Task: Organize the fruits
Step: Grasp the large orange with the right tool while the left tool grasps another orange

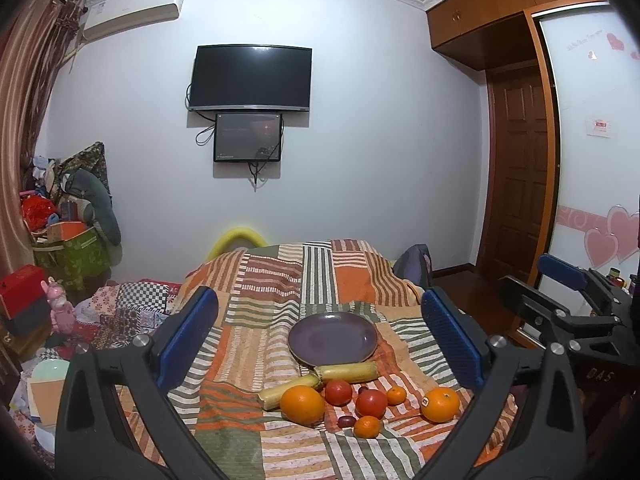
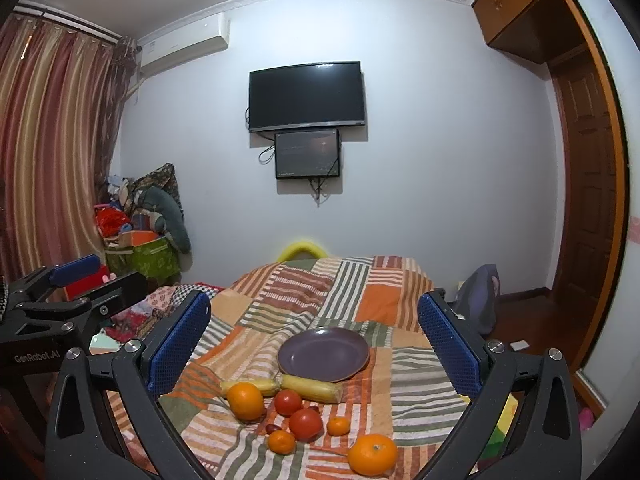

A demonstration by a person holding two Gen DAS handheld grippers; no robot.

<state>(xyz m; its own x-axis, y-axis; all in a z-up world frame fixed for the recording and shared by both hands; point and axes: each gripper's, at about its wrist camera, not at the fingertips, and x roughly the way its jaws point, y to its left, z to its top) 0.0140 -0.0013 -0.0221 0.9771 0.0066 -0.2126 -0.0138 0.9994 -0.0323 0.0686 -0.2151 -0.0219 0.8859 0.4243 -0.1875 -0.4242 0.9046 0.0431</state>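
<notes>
Both grippers hang above the near edge of the bed, nothing picked yet. Left gripper [image 1: 320, 344] has its jaws wide apart, nothing between the pads; right gripper [image 2: 314, 344] likewise spread and empty. The fruit sits in a loose cluster on the striped blanket [image 1: 280, 280], just in front of the purple plate [image 1: 333, 338], which is bare. Two corn cobs [image 1: 348, 372] lie against the plate's near rim; a big orange [image 1: 302, 404] is at the left, two tomatoes [image 1: 338, 392] in the middle, two small tangerines [image 1: 367, 427] and a couple of dark dates [image 1: 346, 421] among them, and a second orange [image 1: 440, 404] apart at the right. The likely step is picking a first fruit for the plate. Best start with an outlying one: the right orange for the right gripper, the left orange for the left. Come down level, straddle the widest part, close gently since the blanket is soft and round fruit rolls. Tomatoes need a light squeeze. Avoid nudging neighbours; the dates are tiny, leave them till last.
</notes>
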